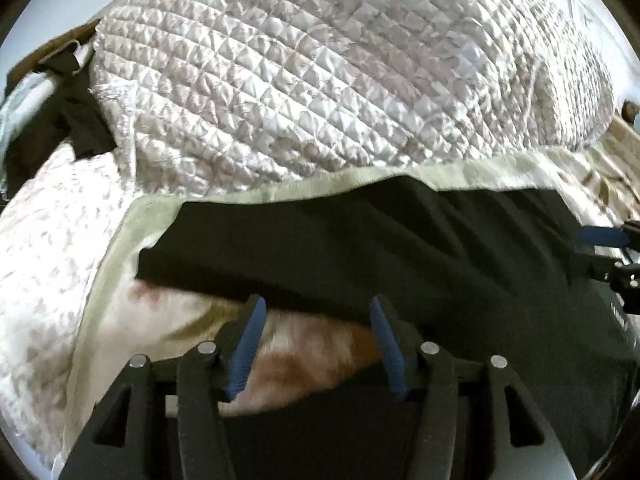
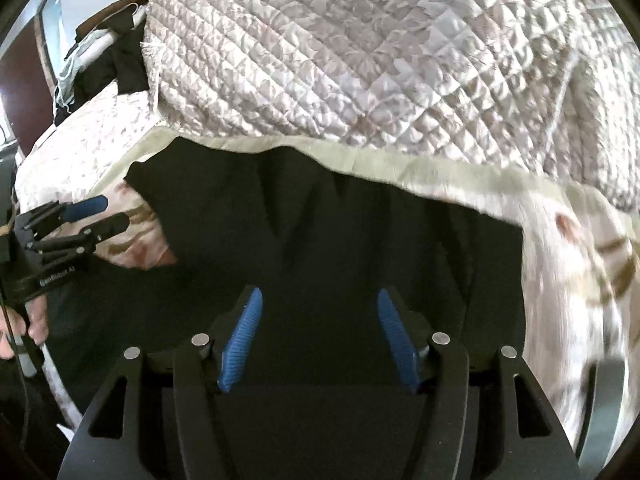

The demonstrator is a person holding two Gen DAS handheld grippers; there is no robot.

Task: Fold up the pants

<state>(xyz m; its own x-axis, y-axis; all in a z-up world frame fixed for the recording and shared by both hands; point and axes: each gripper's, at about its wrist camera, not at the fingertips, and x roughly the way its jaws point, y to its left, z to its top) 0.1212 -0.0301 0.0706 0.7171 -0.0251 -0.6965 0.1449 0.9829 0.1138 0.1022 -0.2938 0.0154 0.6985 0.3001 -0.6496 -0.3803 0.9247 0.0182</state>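
Looks like you're partway in: the black pants (image 2: 320,216) lie in a wide folded slab just in front of the quilted blanket (image 2: 360,52), and your left gripper (image 1: 316,312) and right gripper (image 2: 320,304) both hang spread wide over them, holding nothing, so there's probably another fold or two left.
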